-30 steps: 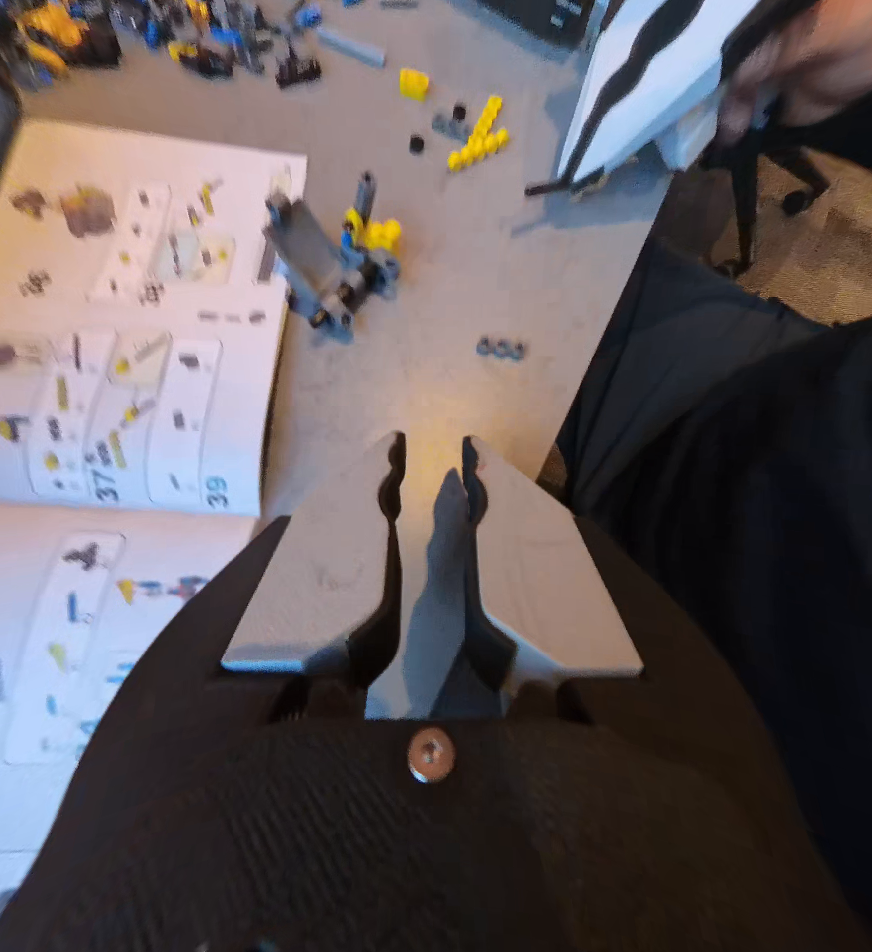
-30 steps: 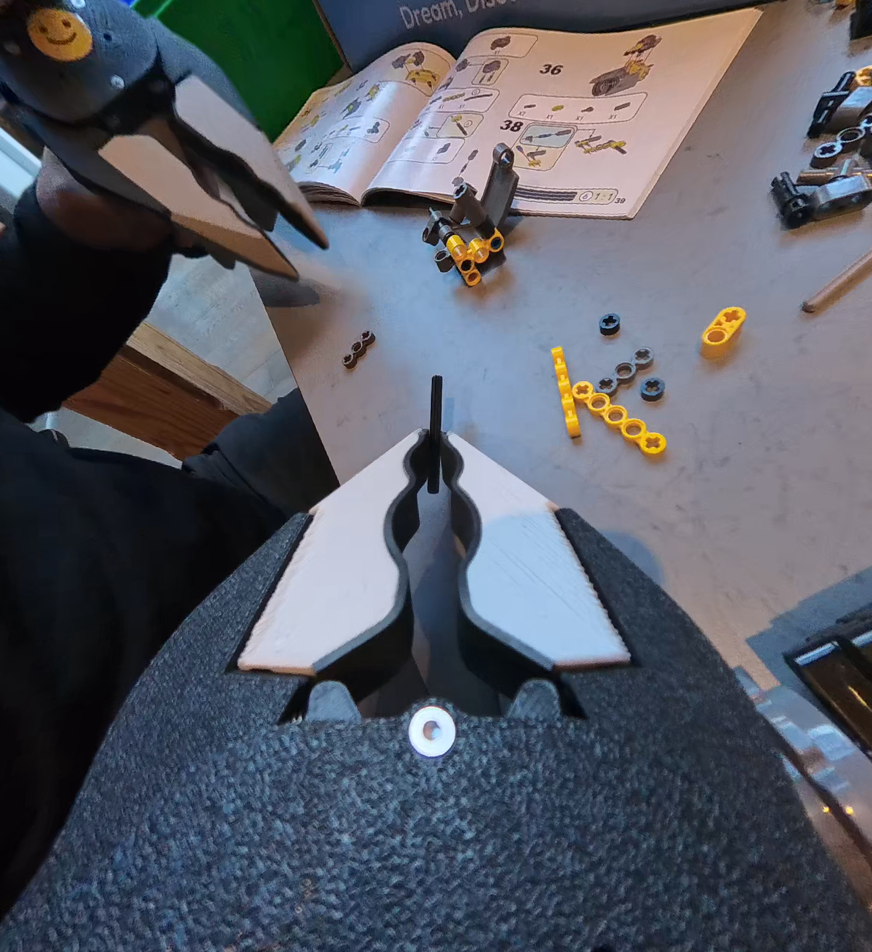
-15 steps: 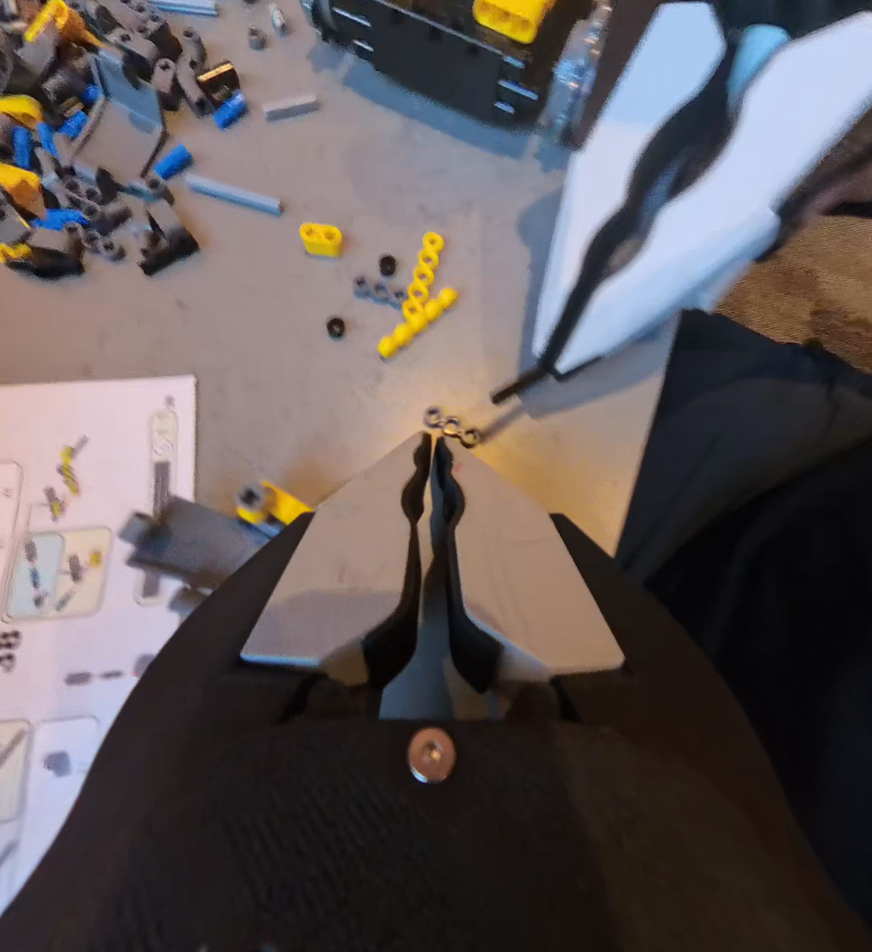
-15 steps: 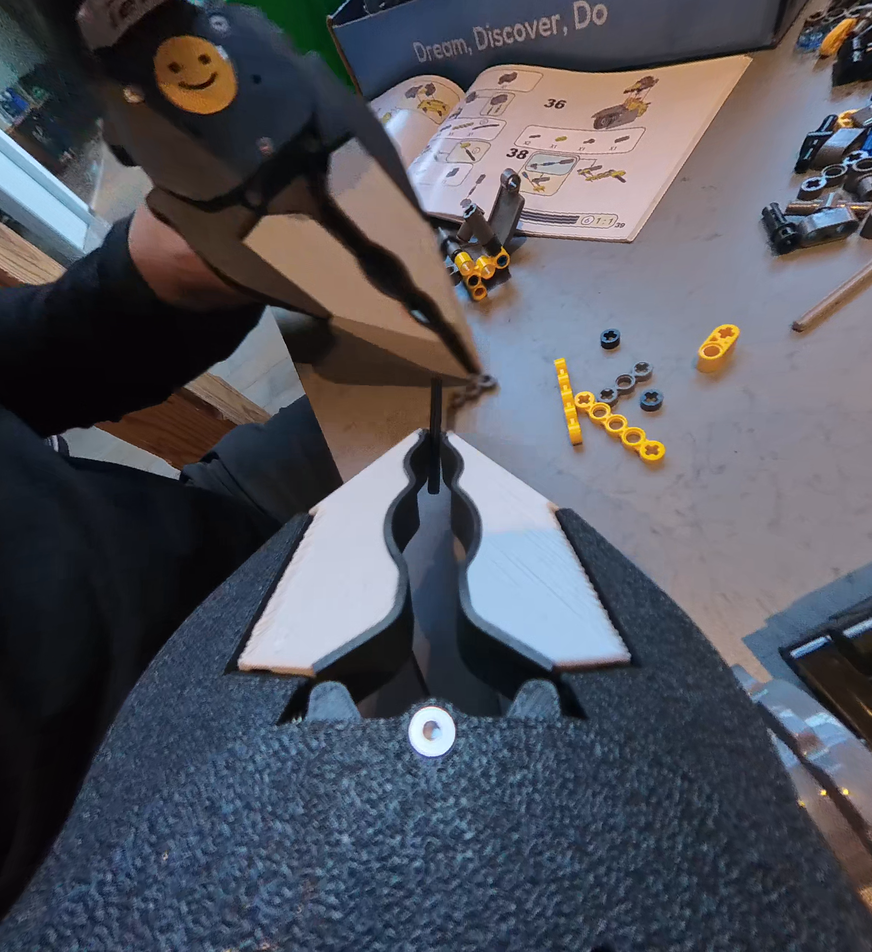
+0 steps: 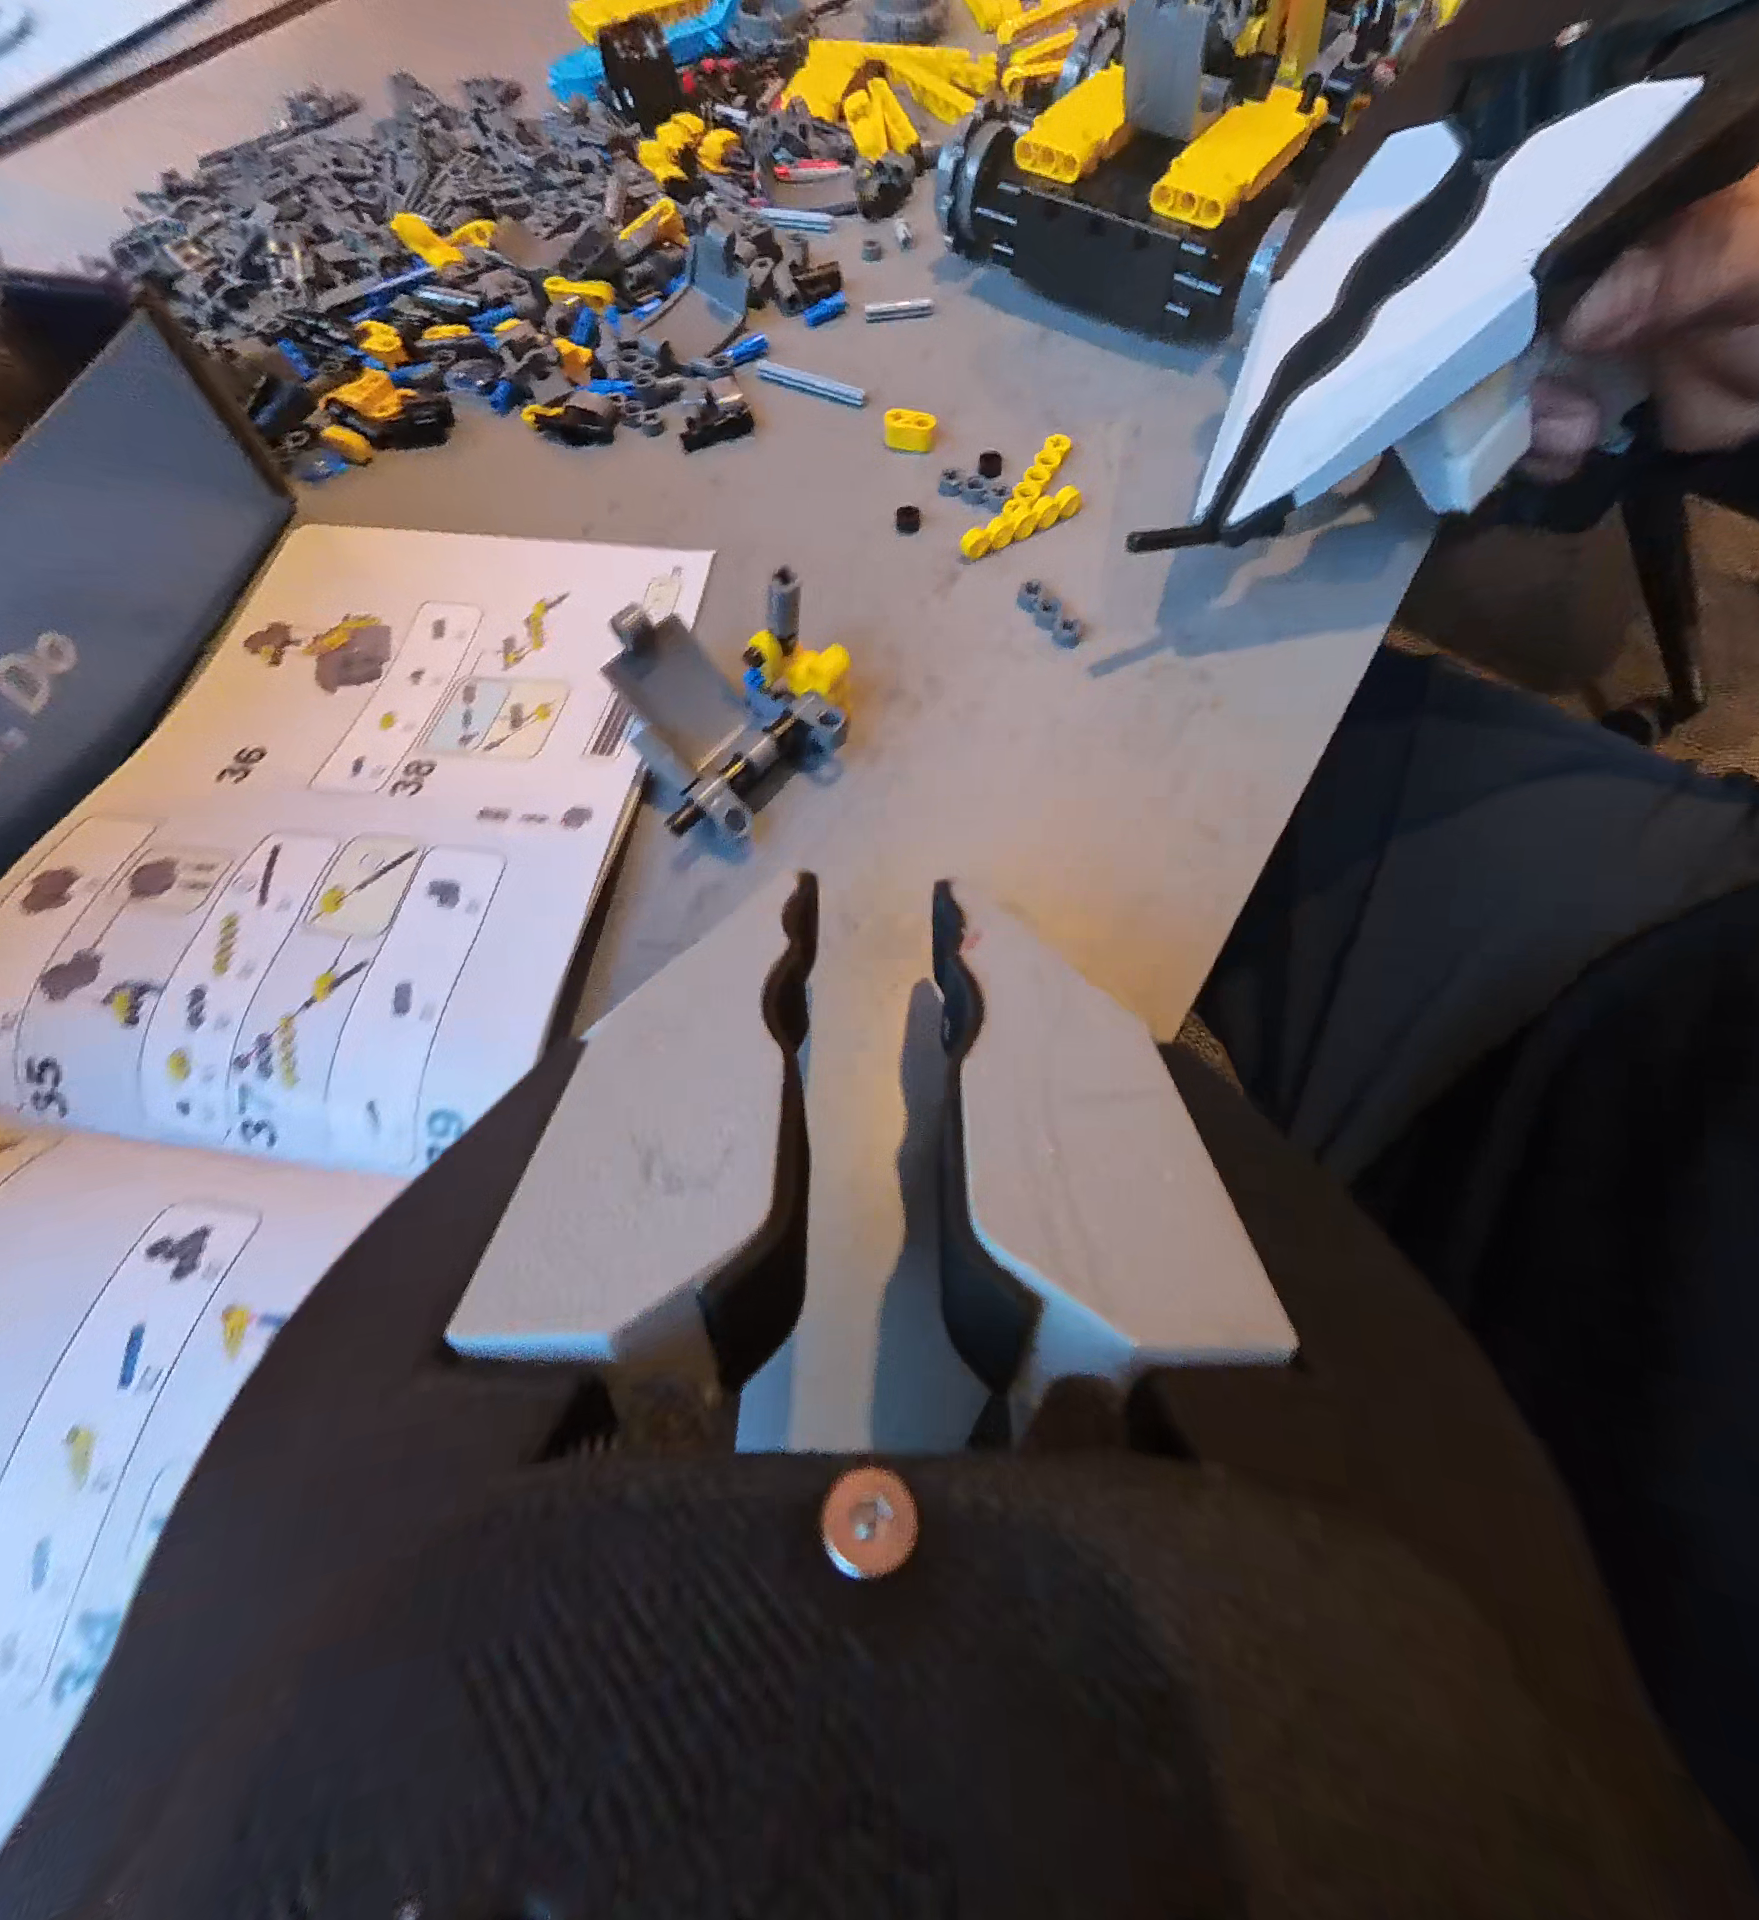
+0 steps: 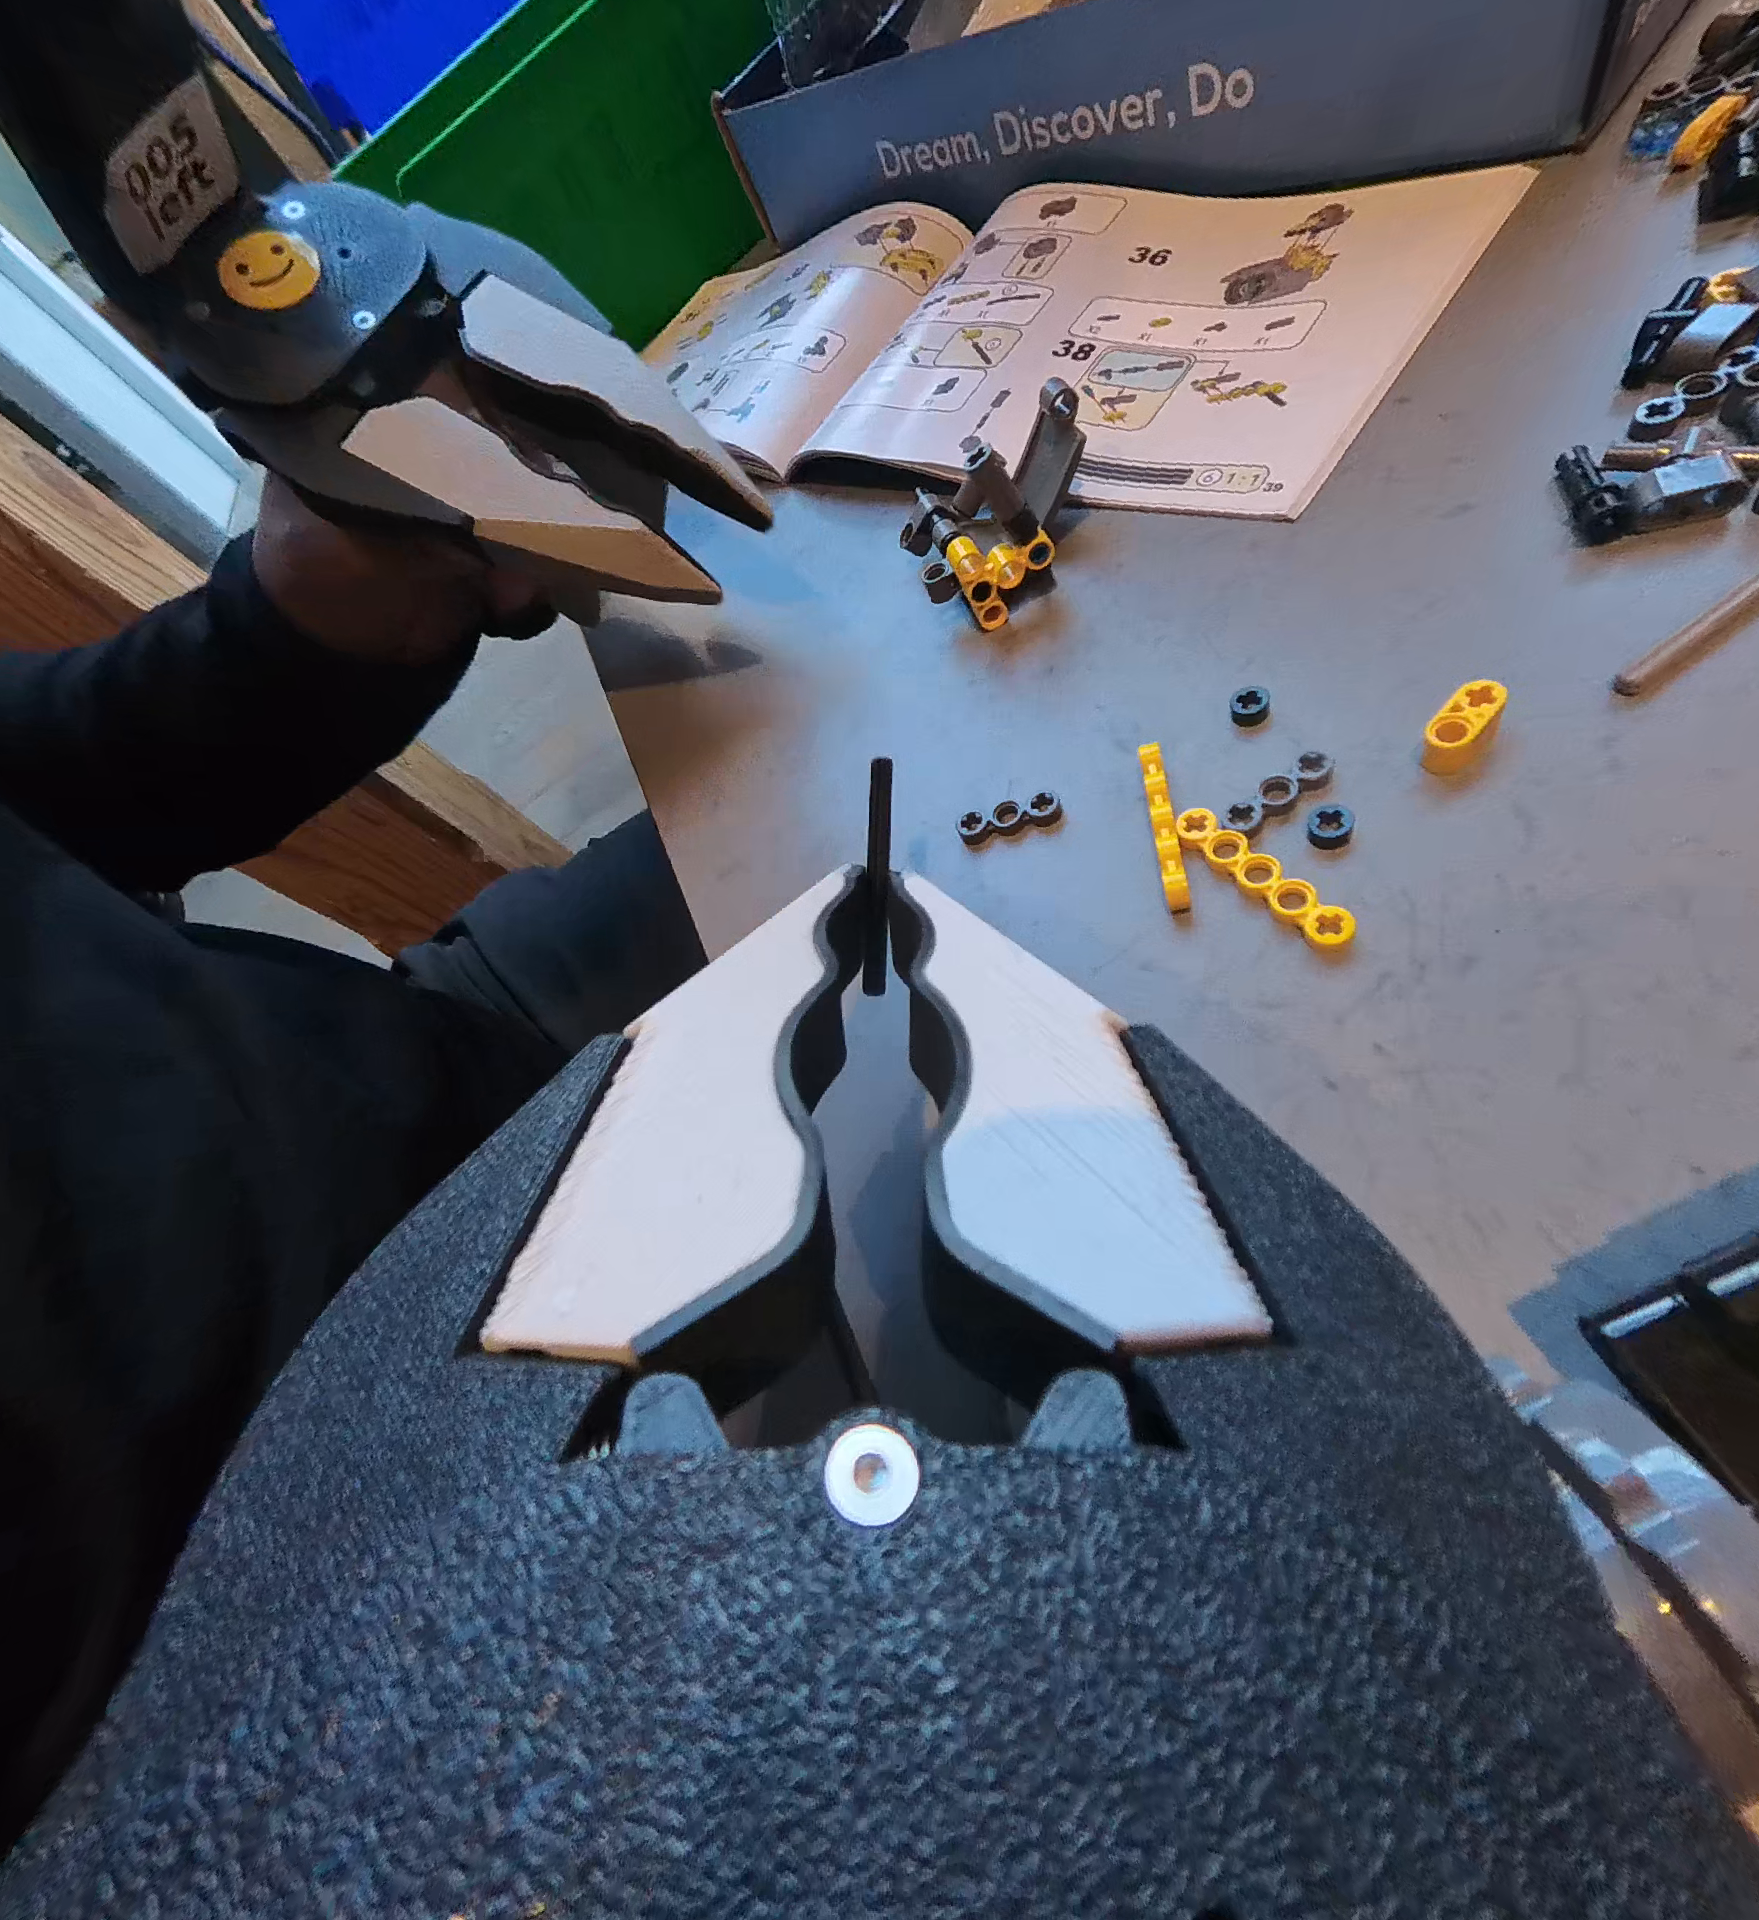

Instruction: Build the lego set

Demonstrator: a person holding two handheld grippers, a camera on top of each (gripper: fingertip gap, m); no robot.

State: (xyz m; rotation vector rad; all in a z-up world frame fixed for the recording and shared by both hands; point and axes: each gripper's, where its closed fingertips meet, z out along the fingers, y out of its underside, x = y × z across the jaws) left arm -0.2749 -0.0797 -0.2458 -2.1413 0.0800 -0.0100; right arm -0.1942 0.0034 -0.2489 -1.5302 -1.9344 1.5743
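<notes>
Right gripper (image 6: 877, 883) pinches black axle (image 6: 877, 831); left gripper (image 5: 867, 904) gapes empty.

an office-like room: grey desk (image 6: 1374, 1091) strewn with building-toy parts (image 5: 501, 301), office chair base (image 5: 1685, 613).

The booklet (image 5: 262, 935) runs off the left edge of the left wrist view, its lower pages blurred. The black-and-yellow model (image 6: 1748, 1351) is cut by the right edge of the right wrist view, its shape unclear. Parts in the far pile (image 5: 459, 270) are too small to tell apart. The rod (image 6: 877, 883) is partly hidden low down between the right hand-held gripper (image 6: 875, 883) fingers.
</notes>
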